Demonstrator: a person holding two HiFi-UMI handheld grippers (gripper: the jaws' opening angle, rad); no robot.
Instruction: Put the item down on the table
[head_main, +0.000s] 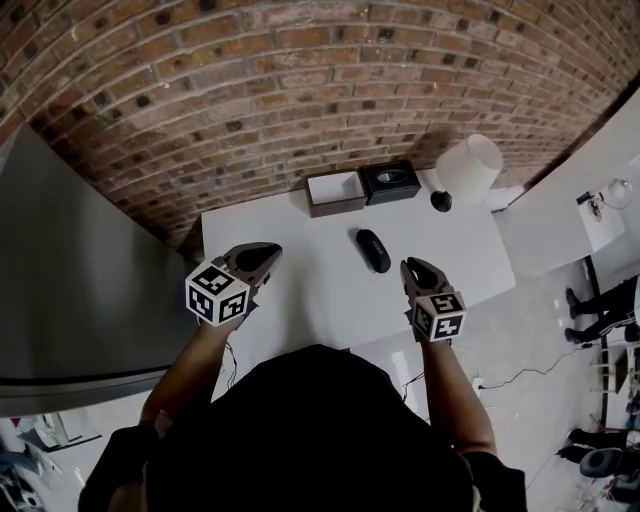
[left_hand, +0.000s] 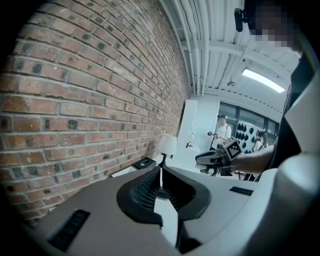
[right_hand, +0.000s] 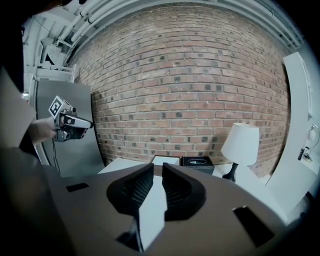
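A black oblong item (head_main: 373, 250) lies alone on the white table (head_main: 300, 300), a little past its middle. My right gripper (head_main: 412, 266) hovers just right of it and nearer to me, clear of it. Its jaws are shut, and in the right gripper view (right_hand: 157, 170) nothing sits between them; the item is hidden below that view. My left gripper (head_main: 268, 250) hangs over the table's left part, jaws shut and empty (left_hand: 160, 172). Each gripper shows in the other's view: the right gripper (left_hand: 212, 158) and the left gripper (right_hand: 75, 123).
At the table's far edge, by the brick wall, stand a white open box (head_main: 335, 190), a black tissue box (head_main: 390, 182) and a white lamp (head_main: 468, 168). A tall grey cabinet (head_main: 70, 280) stands left of the table. A person (left_hand: 221, 131) stands far off.
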